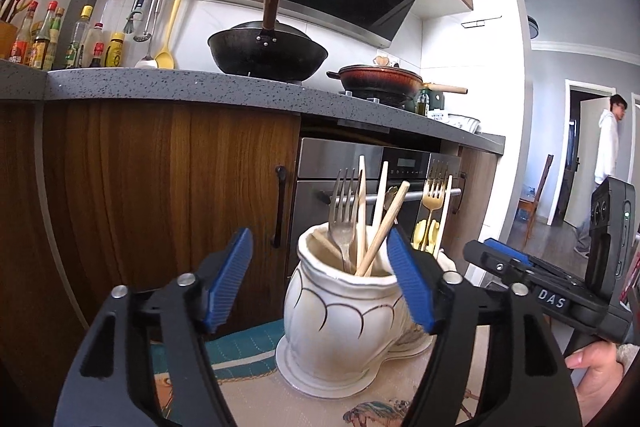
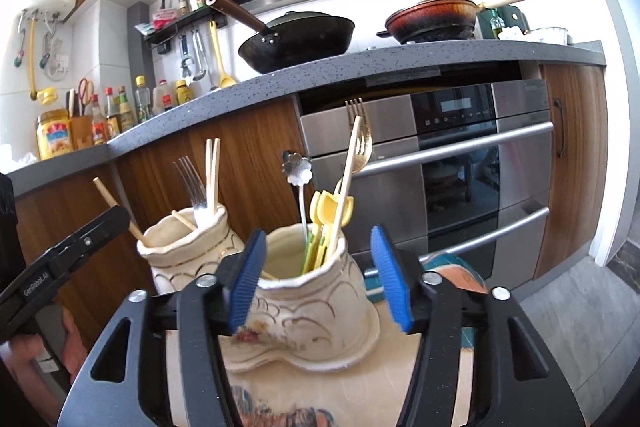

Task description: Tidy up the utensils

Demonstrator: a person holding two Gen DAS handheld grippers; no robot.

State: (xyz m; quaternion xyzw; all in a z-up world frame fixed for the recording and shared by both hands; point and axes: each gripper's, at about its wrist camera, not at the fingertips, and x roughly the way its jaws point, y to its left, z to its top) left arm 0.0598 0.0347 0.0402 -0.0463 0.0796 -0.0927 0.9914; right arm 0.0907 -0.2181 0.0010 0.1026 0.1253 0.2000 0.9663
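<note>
While both claws stand spread and empty, two cream ceramic holders sit side by side on a patterned mat.

Left claw (image 1: 320, 279) frames the left holder (image 1: 340, 323), which contains a silver fork (image 1: 343, 211) and wooden chopsticks (image 1: 380, 231). Right claw (image 2: 318, 277) frames the right holder (image 2: 308, 303), which contains yellow and green plastic forks (image 2: 320, 227), a gold fork (image 2: 362, 139), a chopstick and a flower-topped spoon (image 2: 297, 169). An oven (image 2: 460, 163) stands behind.
</note>
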